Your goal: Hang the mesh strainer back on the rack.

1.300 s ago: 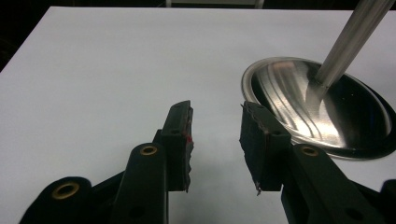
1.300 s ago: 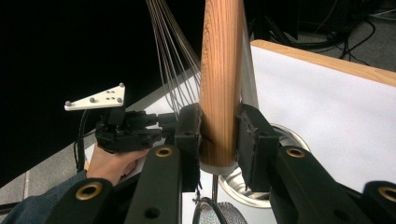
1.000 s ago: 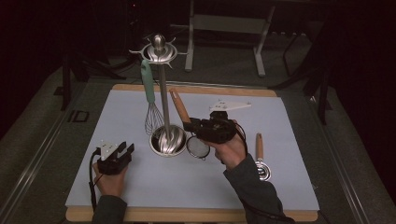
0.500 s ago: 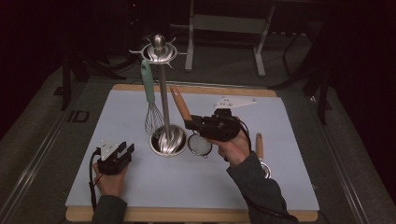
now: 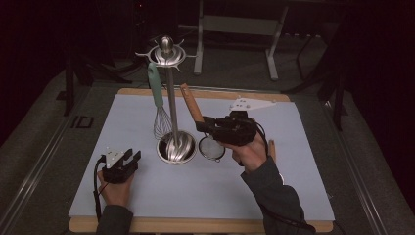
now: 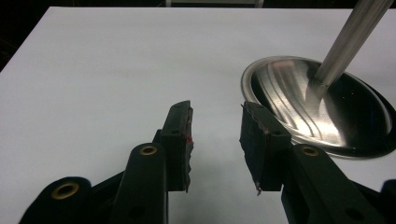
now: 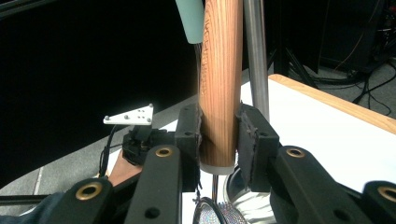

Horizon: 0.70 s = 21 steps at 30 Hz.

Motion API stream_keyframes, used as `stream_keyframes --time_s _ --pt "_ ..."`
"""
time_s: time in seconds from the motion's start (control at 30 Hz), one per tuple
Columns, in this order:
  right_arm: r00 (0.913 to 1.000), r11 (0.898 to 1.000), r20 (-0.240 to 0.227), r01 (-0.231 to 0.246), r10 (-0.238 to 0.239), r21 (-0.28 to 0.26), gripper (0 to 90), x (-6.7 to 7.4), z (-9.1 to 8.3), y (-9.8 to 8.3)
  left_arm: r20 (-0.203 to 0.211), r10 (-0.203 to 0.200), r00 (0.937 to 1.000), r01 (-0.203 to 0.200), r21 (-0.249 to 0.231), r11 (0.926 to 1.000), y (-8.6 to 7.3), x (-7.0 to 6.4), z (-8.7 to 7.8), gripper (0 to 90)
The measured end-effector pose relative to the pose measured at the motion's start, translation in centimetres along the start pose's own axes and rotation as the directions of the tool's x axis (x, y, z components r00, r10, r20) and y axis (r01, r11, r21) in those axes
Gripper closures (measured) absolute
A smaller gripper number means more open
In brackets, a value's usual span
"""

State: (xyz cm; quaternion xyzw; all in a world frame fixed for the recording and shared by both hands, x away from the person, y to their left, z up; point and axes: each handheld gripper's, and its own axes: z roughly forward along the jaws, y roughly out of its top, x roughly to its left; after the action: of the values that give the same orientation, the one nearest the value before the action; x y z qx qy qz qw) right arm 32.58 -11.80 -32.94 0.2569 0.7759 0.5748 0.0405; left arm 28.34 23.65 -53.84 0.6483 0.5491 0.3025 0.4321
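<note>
A small mesh strainer (image 5: 212,148) with a wooden handle (image 5: 191,105) is held tilted up beside the utensil stand (image 5: 169,98). My right gripper (image 5: 203,126) is shut on that handle, low near the mesh. In the right gripper view the pads clamp the wooden handle (image 7: 219,93) on both sides, with the mesh (image 7: 210,215) below. A whisk (image 5: 160,122) with a teal handle (image 7: 191,21) hangs from the stand. My left gripper (image 5: 131,157) rests on the mat left of the stand's round base (image 5: 176,147). Its jaws (image 6: 215,135) stand open with nothing between them.
The stand's steel pole (image 6: 348,42) rises from the shiny base (image 6: 317,107) just right of the left jaws. Another wooden-handled tool (image 5: 271,147) lies behind the right hand. A pale blue mat (image 5: 220,196) covers the wooden board; the surroundings are dark floor.
The right gripper has shifted slightly to the right with the strainer in its grip. The left gripper has stayed in place.
</note>
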Motion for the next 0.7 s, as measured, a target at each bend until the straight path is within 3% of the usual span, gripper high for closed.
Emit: stream_keyframes --time_s 0.7 --pt "0.9996 0.997 0.009 0.026 -0.026 -0.071 71.8 0.3 -1.7 2.1 0.0 0.0 1.0 0.0 0.001 1.0 0.0 0.0 0.0 63.4"
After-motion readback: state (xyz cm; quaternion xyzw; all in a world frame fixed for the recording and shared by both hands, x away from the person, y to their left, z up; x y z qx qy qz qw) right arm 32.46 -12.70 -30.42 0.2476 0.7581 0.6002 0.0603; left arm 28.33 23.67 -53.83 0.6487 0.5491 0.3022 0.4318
